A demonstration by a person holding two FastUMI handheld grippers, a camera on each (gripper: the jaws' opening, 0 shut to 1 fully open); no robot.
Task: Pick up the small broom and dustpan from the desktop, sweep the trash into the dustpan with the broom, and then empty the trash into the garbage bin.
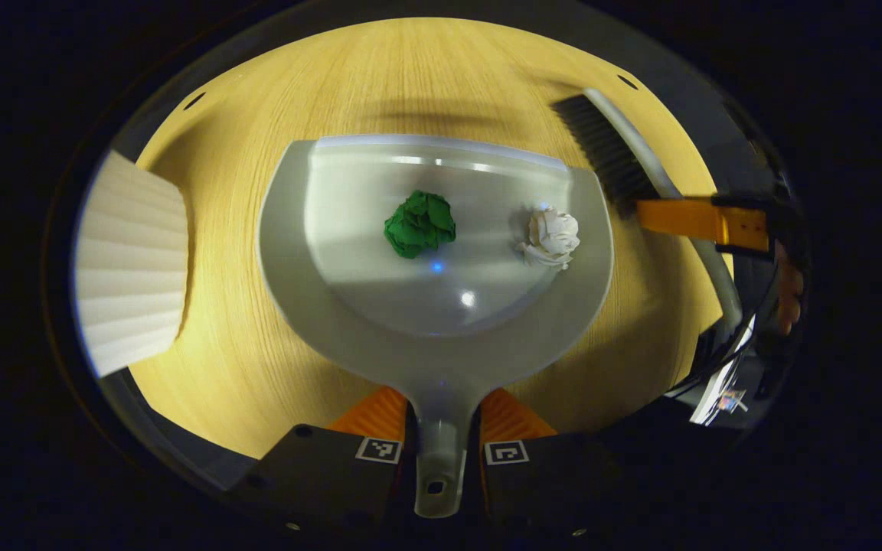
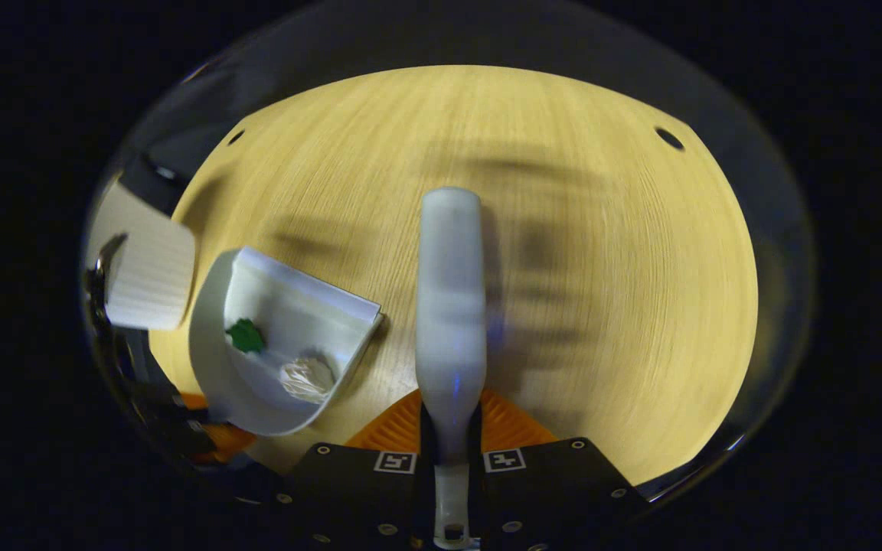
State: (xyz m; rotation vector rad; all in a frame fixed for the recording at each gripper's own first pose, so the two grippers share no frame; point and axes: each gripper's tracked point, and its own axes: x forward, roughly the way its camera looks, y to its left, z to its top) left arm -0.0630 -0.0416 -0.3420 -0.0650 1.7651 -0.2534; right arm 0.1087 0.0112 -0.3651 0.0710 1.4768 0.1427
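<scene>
While each hand-held gripper clamps dustpan (image 1: 441, 337) or broom (image 2: 450, 306), bare desktop (image 2: 625, 268) surrounds them.

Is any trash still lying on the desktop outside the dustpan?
No: the green wad and white wad both sit inside the dustpan.

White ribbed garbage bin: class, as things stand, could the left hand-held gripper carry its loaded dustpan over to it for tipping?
Probably yes. The white ribbed garbage bin stands just beside the grey plastic dustpan, with bare wooden desktop between. The left hand-held gripper grips the handle.
</scene>
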